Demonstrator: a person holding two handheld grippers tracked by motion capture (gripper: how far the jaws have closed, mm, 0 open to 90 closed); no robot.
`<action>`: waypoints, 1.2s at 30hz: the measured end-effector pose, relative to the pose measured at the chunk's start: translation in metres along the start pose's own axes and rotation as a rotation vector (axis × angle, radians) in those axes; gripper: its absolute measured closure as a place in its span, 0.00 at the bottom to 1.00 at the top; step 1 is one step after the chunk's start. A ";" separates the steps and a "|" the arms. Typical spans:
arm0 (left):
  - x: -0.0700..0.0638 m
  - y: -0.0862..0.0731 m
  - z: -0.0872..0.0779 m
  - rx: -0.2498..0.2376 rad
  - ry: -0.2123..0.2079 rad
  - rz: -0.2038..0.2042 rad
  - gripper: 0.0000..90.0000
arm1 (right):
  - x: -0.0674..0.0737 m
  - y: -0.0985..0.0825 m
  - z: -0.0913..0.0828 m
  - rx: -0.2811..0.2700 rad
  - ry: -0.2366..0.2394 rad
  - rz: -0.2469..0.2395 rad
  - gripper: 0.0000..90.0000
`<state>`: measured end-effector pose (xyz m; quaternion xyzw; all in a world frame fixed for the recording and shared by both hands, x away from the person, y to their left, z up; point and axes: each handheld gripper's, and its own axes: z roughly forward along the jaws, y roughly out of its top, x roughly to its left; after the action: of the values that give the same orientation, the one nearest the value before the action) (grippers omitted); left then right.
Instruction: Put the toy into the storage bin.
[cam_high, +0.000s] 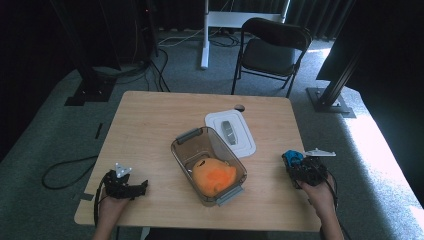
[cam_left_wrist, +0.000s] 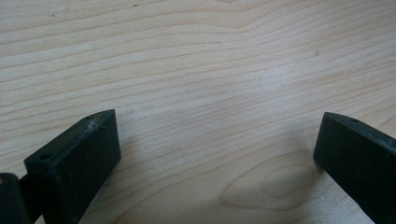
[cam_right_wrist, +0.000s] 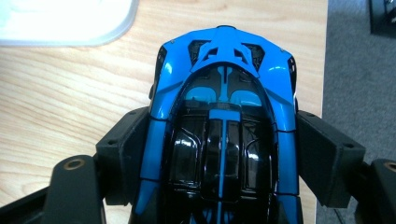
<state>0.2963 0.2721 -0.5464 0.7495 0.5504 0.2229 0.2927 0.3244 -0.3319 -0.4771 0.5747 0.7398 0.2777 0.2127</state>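
Note:
A blue and black toy car (cam_right_wrist: 224, 130) sits lengthwise between the jaws of my right gripper (cam_right_wrist: 223, 154), which is shut on its sides and holds it above the table's right edge. In the high view the right gripper (cam_high: 298, 163) shows the car's blue tip (cam_high: 292, 156) near the table's right side. A clear plastic bin (cam_high: 186, 153) stands in the middle of the table with an orange soft thing (cam_high: 214, 177) inside. Its white lid (cam_high: 245, 135) lies behind it. My left gripper (cam_high: 140, 189) rests low at the front left, jaws wide apart over bare wood (cam_left_wrist: 205, 93).
The wooden table (cam_high: 150, 115) ends just right of the car, with grey carpet (cam_right_wrist: 359, 70) beyond. A corner of the white lid (cam_right_wrist: 65, 21) shows at the top left of the right gripper view. A black folding chair (cam_high: 272, 50) stands behind the table.

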 end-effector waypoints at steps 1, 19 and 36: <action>0.000 0.000 0.000 0.000 0.000 0.000 0.01 | 0.001 0.001 -0.002 -0.002 0.003 -0.004 0.28; 0.000 0.000 0.000 -0.002 0.000 0.000 0.01 | 0.023 0.030 -0.028 -0.052 0.029 -0.056 0.28; 0.000 0.000 0.000 -0.001 0.000 0.000 0.01 | 0.056 0.057 -0.052 -0.113 0.116 -0.144 0.27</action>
<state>0.2964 0.2721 -0.5465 0.7494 0.5500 0.2234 0.2932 0.3189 -0.2754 -0.4002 0.4901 0.7735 0.3356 0.2211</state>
